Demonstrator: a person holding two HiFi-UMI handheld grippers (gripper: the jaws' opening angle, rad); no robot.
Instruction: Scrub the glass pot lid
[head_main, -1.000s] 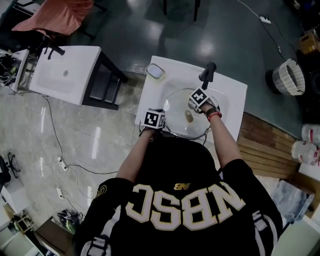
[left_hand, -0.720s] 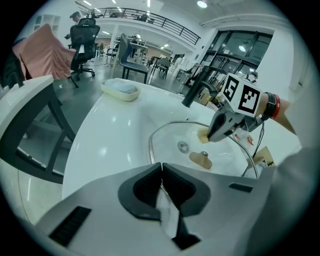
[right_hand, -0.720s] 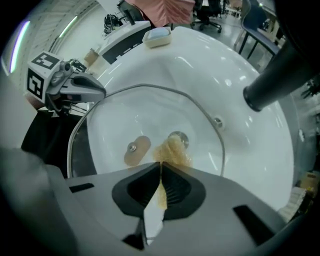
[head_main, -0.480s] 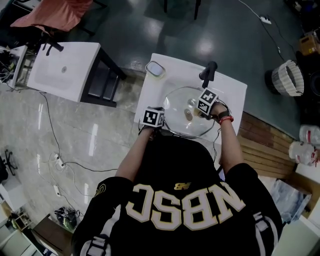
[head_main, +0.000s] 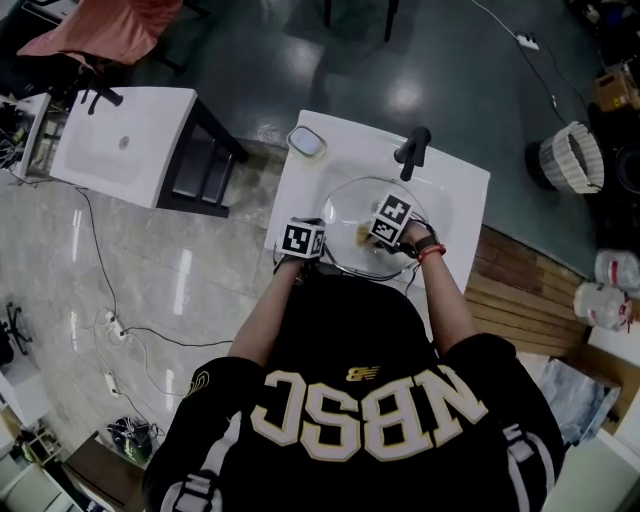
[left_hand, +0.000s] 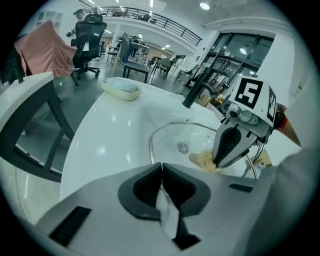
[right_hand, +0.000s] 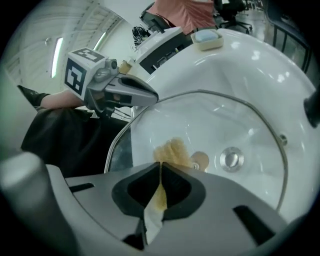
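The glass pot lid (head_main: 350, 215) lies over the white sink basin (head_main: 455, 190); its metal rim (left_hand: 151, 145) and tan knob (right_hand: 200, 160) show through the glass. My left gripper (left_hand: 161, 167) is shut on the lid's near-left rim, its marker cube (head_main: 303, 239) at the sink's front edge. My right gripper (right_hand: 160, 167) is shut on a yellow sponge (right_hand: 170, 149) pressed on the glass beside the knob. In the left gripper view the right gripper (left_hand: 231, 142) stands over the sponge (left_hand: 205, 161).
A black faucet (head_main: 412, 150) rises at the back of the sink. A soap dish (head_main: 308, 142) sits on the back left corner. The drain (right_hand: 231, 159) shows under the glass. A second white sink (head_main: 125, 145) stands to the left, a white basket (head_main: 572, 155) on the right.
My right gripper has swept with the sponge across the lid, first out to the right, then back toward the knob and nearer the person. The left gripper has kept its hold.
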